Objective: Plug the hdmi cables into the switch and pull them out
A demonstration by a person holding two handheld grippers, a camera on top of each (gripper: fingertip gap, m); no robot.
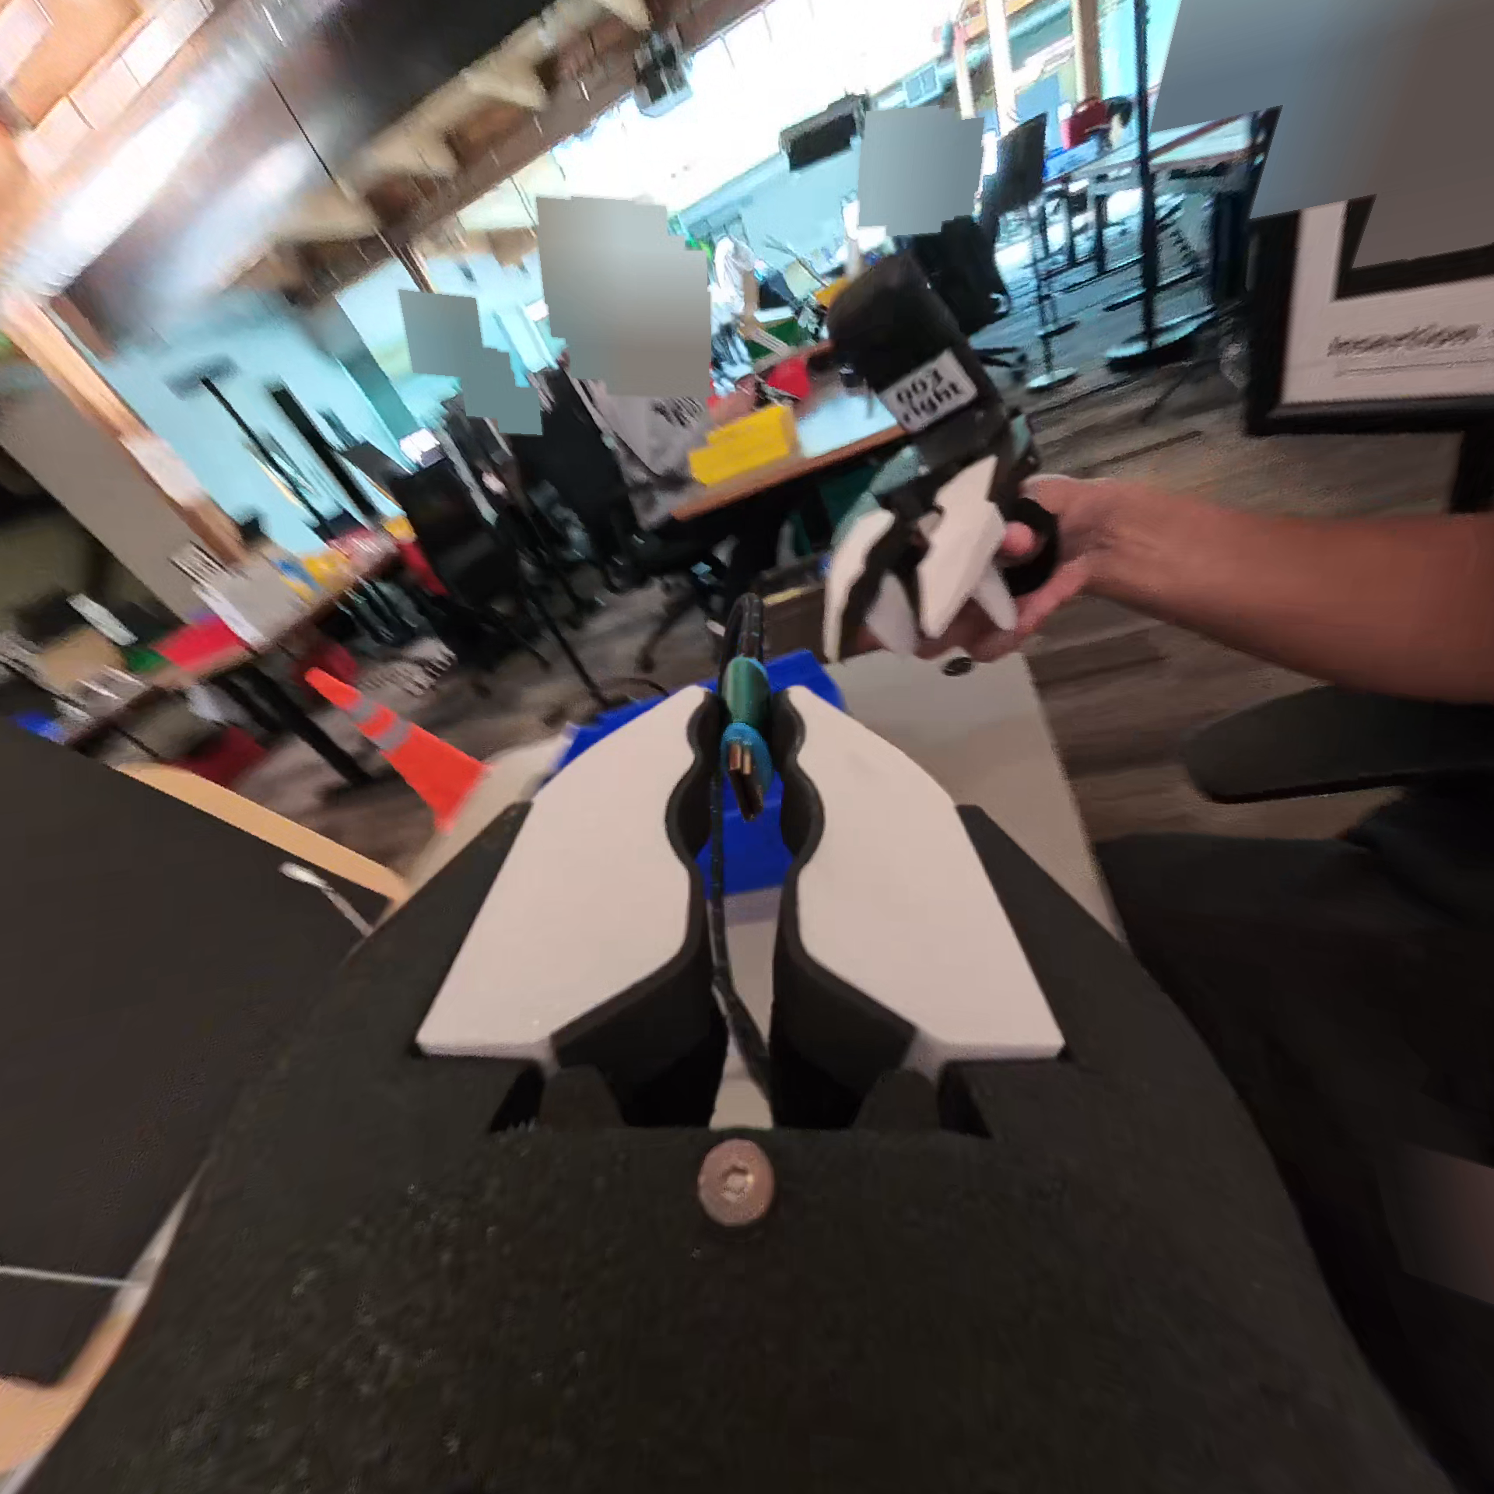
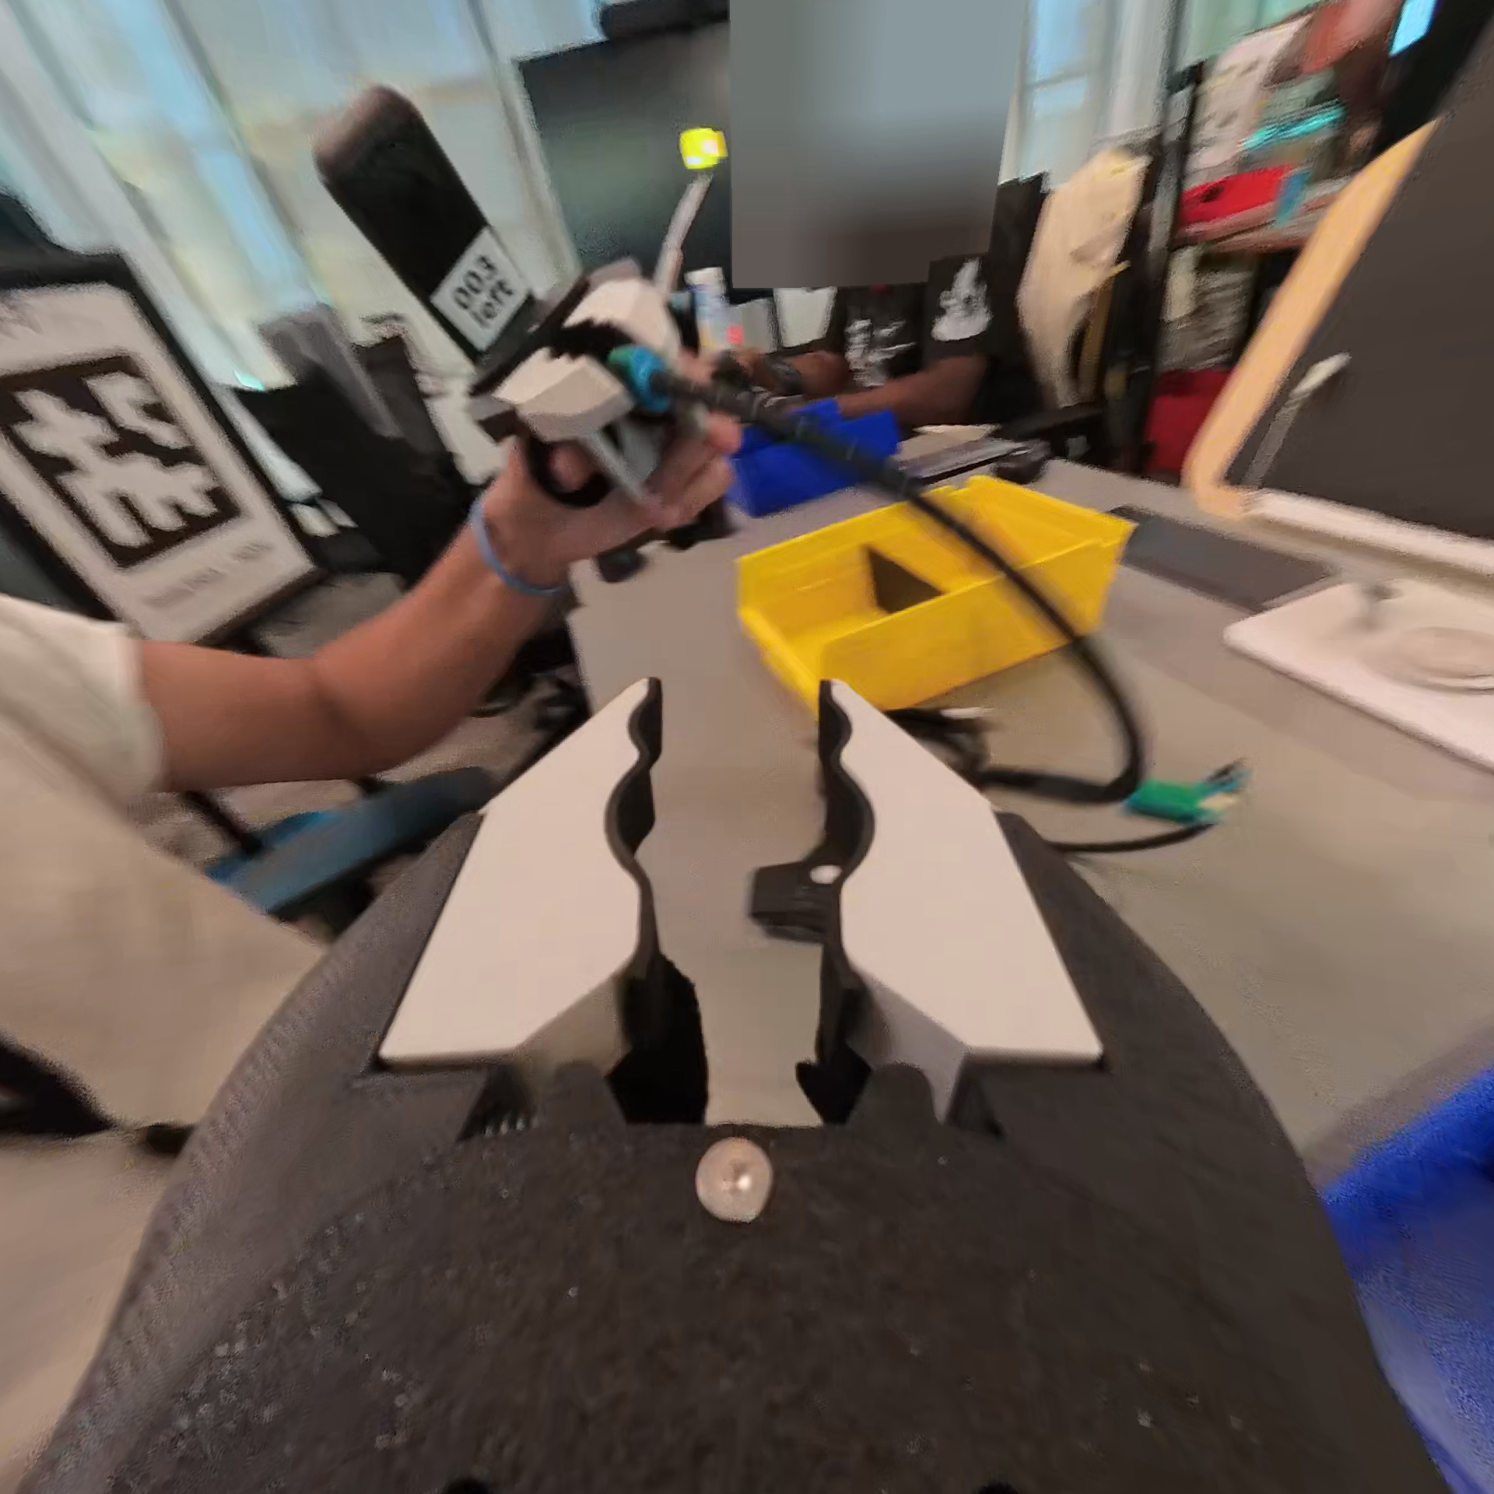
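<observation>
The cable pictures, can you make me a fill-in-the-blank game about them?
1. The left gripper is shut on the green and blue plug of a ____ cable.
2. The right gripper has its fingers ____ and holds nothing.
3. The bin on the grey table past the right gripper is ____ in colour.
4. Another green plug lies loose on the ____.

Missing words: black; open; yellow; table

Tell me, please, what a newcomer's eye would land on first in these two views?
Probably the left gripper, raised in the air and clamped on a green and blue HDMI plug whose black cable droops to the grey table. Next, the bright yellow bin mid-table, beyond the open, empty right gripper.
</observation>
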